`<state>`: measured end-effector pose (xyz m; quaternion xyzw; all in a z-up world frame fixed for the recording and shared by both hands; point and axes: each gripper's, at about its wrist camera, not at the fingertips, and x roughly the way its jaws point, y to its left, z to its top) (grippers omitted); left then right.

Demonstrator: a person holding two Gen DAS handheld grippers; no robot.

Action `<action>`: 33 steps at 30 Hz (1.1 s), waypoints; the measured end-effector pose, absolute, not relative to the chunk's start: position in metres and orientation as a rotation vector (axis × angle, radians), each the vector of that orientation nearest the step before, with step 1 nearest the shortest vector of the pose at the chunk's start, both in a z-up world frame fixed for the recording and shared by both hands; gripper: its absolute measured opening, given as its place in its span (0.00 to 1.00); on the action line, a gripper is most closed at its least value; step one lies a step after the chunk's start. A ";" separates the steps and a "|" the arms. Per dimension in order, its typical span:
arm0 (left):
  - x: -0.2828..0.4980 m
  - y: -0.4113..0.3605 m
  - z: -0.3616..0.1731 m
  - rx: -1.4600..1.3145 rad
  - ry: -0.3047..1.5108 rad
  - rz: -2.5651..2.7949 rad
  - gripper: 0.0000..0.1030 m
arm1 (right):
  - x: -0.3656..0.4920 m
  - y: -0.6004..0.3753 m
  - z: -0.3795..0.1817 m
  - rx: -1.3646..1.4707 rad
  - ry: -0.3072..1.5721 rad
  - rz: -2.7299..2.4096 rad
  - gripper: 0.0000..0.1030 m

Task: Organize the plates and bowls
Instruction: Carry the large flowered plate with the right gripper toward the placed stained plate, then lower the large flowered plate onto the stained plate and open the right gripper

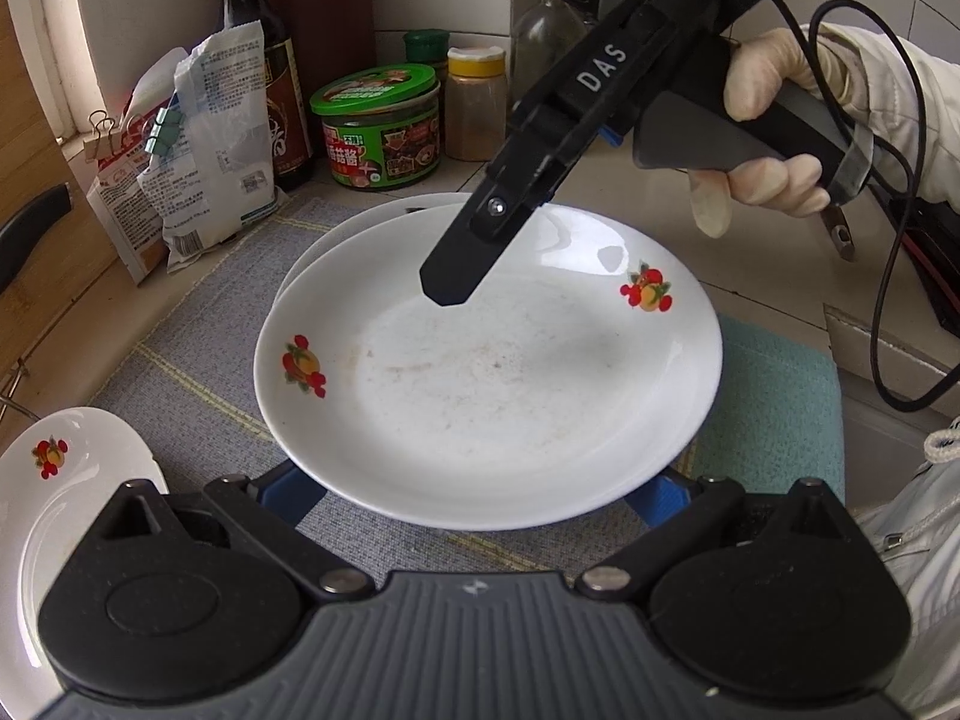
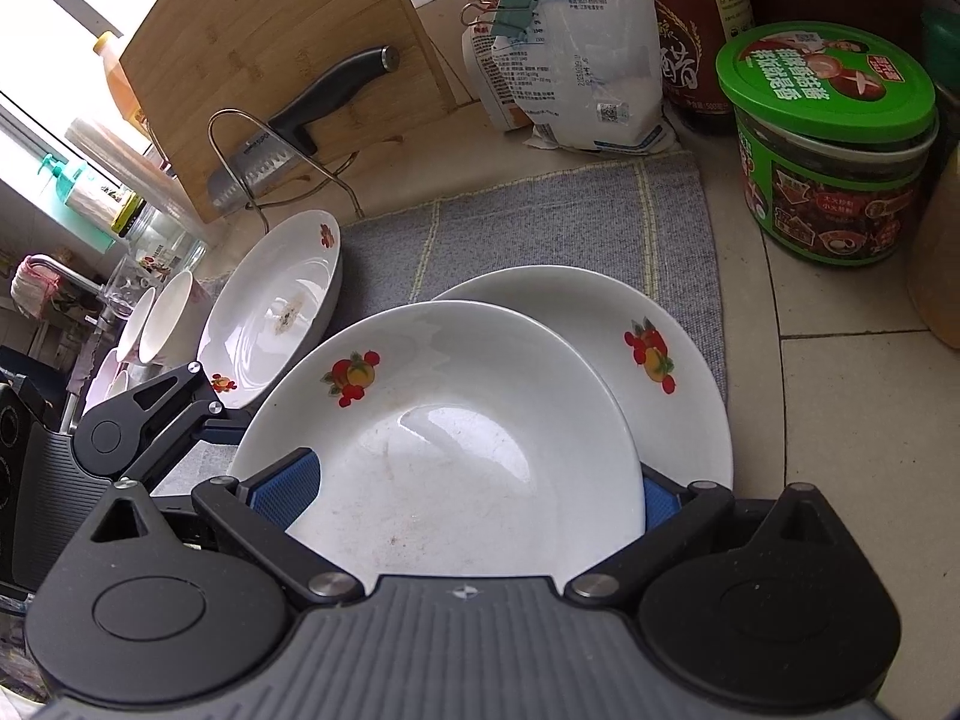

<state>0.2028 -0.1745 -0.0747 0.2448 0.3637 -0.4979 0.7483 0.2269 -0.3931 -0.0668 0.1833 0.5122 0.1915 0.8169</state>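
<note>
While both my claws are spread wide, neither one is clamped on anything. My left claw (image 1: 474, 504) lies low and level at the near edge of the top plate (image 1: 480, 372). Its two blue pads (image 1: 288, 495) are far apart and their tips are hidden under the plate's rim. My right claw (image 2: 471, 498) is turned on its side at the opposite edge of that plate. One finger reaches over the plate's face and the other is tucked behind the rim, with a broad gap between them. A gloved hand (image 1: 762, 174) wraps the right claw's handle.

The top plate is white with red and orange fruit prints, and faint brownish smears mark its middle. It sits off-centre over a second matching plate (image 2: 678, 324), which lies on a grey cloth (image 2: 540, 222) on the counter. Whether the top plate rests on the lower one or on my fingers, I cannot tell.

A third plate (image 2: 276, 306) of the same pattern is just beside them, past my left claw, and beyond it are a couple of white bowls (image 2: 162, 318). A wooden cutting board (image 2: 270, 48) with a knife (image 2: 288, 132) in front of it stands behind the cloth. A clipped white bag (image 2: 570, 48) and a green-lidded jar (image 2: 834, 138) stand along the cloth's far edge.
</note>
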 end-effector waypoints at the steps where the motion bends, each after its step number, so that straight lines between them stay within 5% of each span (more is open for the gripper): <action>1: 0.204 -0.175 -0.075 0.532 0.799 -1.087 0.99 | 0.227 -0.393 -0.068 0.392 1.093 0.408 1.00; 33: 0.207 -0.173 -0.073 0.574 0.749 -1.075 0.98 | 0.218 -0.393 -0.069 0.368 1.118 0.309 1.00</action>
